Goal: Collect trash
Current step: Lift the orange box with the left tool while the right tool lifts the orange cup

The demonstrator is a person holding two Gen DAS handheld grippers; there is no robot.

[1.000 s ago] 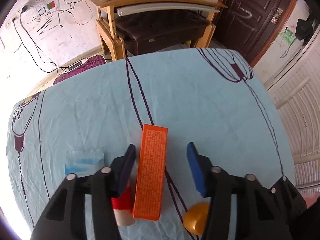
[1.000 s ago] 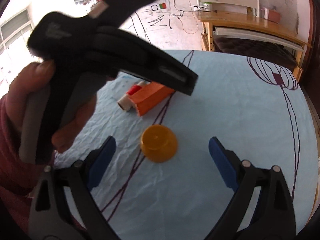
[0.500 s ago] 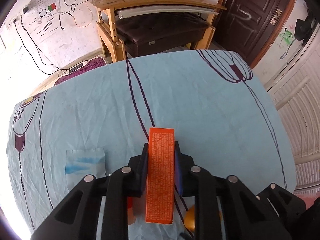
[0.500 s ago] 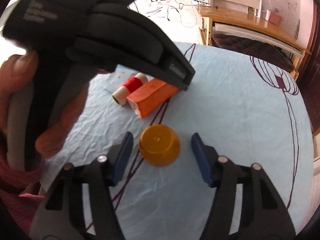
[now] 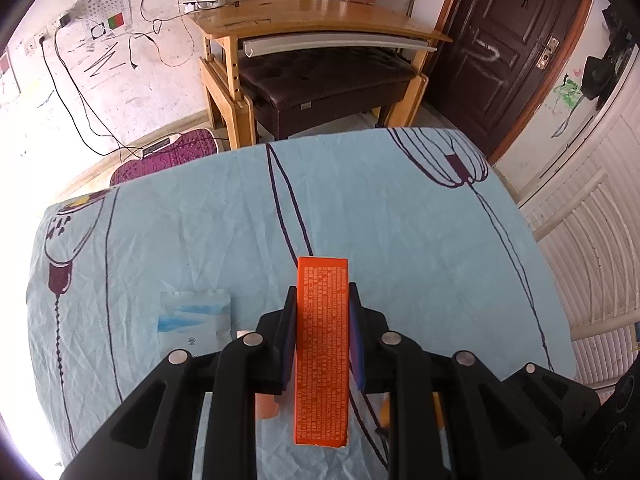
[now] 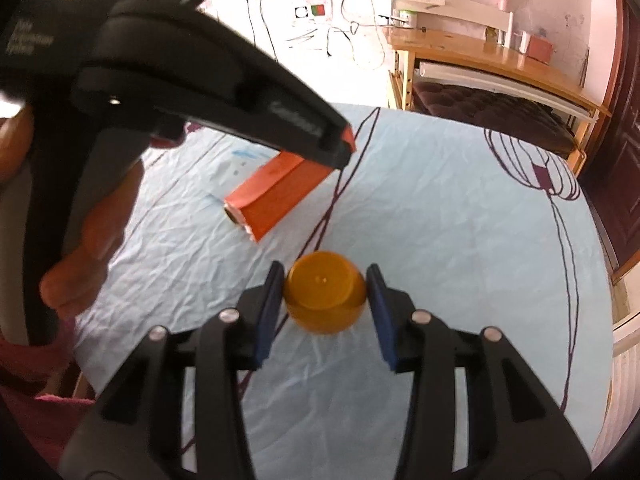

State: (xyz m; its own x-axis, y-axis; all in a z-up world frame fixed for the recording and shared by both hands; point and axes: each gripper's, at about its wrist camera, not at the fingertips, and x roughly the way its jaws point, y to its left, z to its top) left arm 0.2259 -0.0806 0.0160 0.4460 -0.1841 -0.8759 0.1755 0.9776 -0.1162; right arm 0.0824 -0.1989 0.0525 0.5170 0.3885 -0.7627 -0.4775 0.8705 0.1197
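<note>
My left gripper (image 5: 322, 312) is shut on a long orange box (image 5: 322, 352) with white print, held above the blue tablecloth (image 5: 360, 208). The box (image 6: 280, 190) also shows in the right wrist view, under the left gripper's black body, tilted above the cloth. My right gripper (image 6: 326, 292) is shut on an orange plastic cup (image 6: 324, 298), its pads (image 6: 270, 312) against both sides. A cardboard spool lies behind the box (image 6: 232, 214), mostly hidden.
A flat blue-and-white sachet (image 5: 194, 320) lies on the cloth left of the left gripper. A wooden desk (image 5: 320, 24) with a dark bench (image 5: 328, 80) stands beyond the table's far edge. A dark door (image 5: 512, 40) is at the right.
My left gripper closed on the orange box and lifted it off the cloth. My right gripper moved in and closed on the orange cup.
</note>
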